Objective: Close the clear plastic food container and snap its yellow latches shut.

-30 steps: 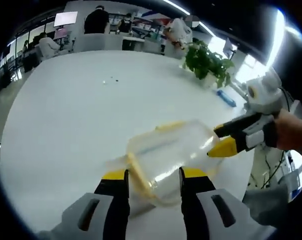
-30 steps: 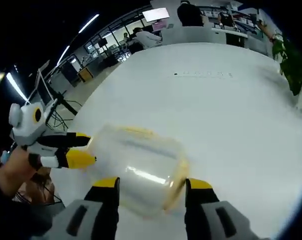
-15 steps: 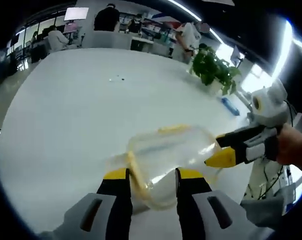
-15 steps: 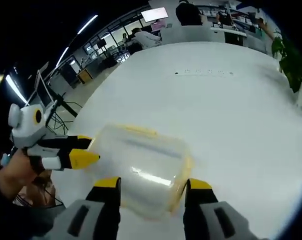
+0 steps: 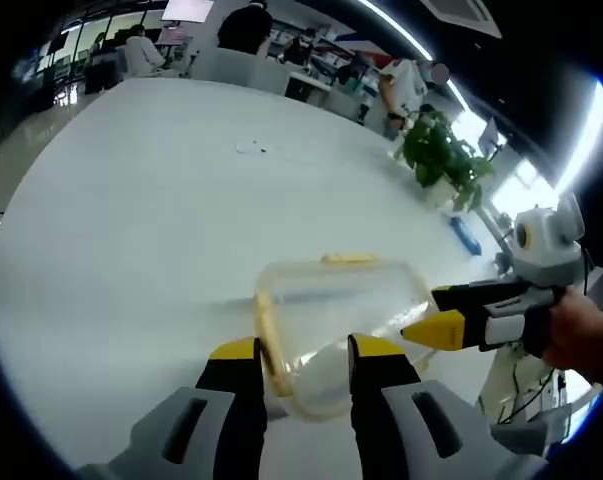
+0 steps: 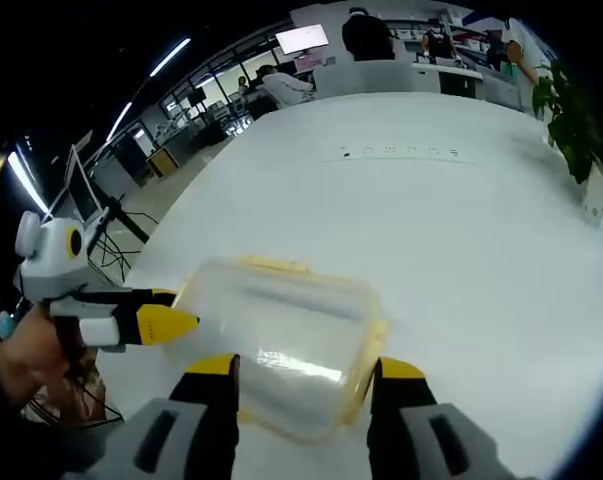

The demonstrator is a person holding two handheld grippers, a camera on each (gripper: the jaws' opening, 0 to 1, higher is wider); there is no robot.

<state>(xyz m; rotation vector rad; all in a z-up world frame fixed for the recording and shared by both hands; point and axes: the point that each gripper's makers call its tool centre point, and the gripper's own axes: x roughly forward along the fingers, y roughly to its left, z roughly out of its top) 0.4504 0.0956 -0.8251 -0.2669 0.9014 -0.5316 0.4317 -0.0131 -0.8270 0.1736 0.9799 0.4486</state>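
My left gripper pinches narrowly on the near corner of the clear container, at 6 o'clock in the left gripper view. My right gripper straddles the same container with its jaws wide, and I cannot tell whether they touch it. The box sits on the white table, lid apparently down. If I squeeze harder, the thin wall could buckle, or the box could skid on the smooth top. The yellow latches blur into the rim, so I cannot tell whether they are snapped. A potted plant stands at 1 o'clock.
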